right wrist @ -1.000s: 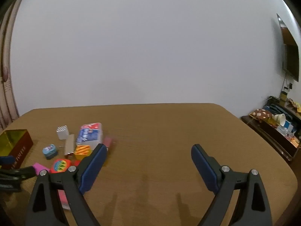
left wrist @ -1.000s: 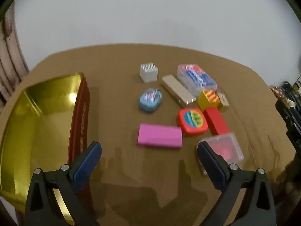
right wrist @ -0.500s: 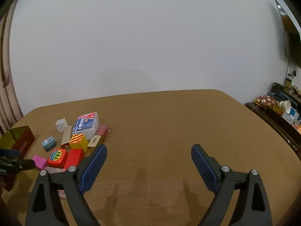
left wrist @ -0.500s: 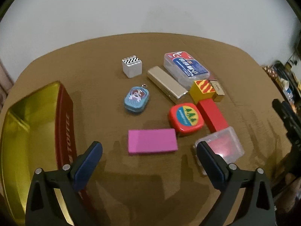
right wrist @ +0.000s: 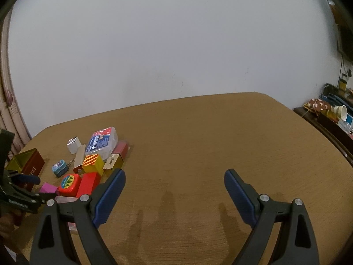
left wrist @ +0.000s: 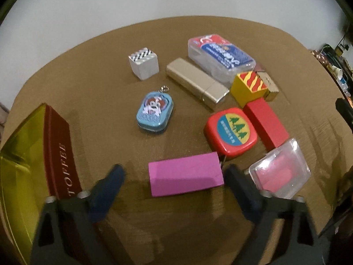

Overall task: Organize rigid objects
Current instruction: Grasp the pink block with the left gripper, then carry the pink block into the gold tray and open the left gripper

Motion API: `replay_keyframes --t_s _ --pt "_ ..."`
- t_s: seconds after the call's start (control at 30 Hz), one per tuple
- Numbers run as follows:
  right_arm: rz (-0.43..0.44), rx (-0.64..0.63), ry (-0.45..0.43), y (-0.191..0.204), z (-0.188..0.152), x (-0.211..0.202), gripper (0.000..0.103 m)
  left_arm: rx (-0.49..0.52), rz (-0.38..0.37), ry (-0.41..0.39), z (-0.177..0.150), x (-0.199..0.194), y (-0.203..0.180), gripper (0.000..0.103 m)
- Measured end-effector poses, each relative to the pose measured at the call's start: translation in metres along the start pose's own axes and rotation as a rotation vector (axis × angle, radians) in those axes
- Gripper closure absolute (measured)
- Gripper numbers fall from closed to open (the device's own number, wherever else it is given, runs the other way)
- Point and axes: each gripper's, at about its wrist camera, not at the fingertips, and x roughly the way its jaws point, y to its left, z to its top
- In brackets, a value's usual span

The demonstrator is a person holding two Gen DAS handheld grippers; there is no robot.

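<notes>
A pink block point(left wrist: 185, 175) lies flat on the brown table point(left wrist: 99, 92), between the fingers of my left gripper point(left wrist: 174, 171). The jaws are closing: the right finger is at the block's right end, and a gap remains at the left finger. Behind the block lie a red tape measure point(left wrist: 230, 131), a red block point(left wrist: 267, 124), a blue oval tin point(left wrist: 154, 111) and a clear box with pink inside point(left wrist: 279, 172). An open gold tin point(left wrist: 19, 165) stands at the left. My right gripper point(right wrist: 174, 174) hangs open over bare table, nothing between its fingers.
Farther back are a white zigzag cube point(left wrist: 144, 63), a gold bar point(left wrist: 196, 84), a clear case with a blue label point(left wrist: 220, 56) and a yellow striped cube point(left wrist: 249, 86). A cluttered sideboard point(right wrist: 326, 114) stands past the table's right edge.
My left gripper has come closer to the pink block and tipped downward, and its jaws have narrowed around it. The right gripper has dipped a little toward the table.
</notes>
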Motion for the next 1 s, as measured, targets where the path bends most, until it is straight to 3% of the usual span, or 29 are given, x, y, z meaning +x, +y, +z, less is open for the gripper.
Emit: replay_keyframes --t_s 0.2,0.5,0.67,0.83,0.9,1.0 --pt "0.003 0.009 0.011 0.001 -0.001 0.004 0.009 -0.064 -0.062 -0.013 -0.008 -0.011 0.032 0.042" --pt "0.006 0.026 0.024 0.000 -0.002 0.006 0.009 -0.029 -0.082 -0.005 0.001 -0.024 0.041 0.042" --pt "0.006 0.023 0.031 0.001 0.000 0.008 0.009 0.003 -0.055 -0.034 -0.005 -0.036 0.041 0.042" --pt "0.010 0.022 0.037 0.001 0.000 0.009 0.009 -0.050 -0.027 -0.115 -0.004 -0.079 0.039 0.042" --pt "0.010 0.022 0.037 0.002 0.000 0.009 0.009 -0.079 0.027 -0.156 -0.013 -0.104 0.033 0.042" --pt "0.006 0.016 0.044 0.003 0.000 0.010 0.009 -0.113 0.121 -0.186 -0.010 -0.127 0.068 0.042"
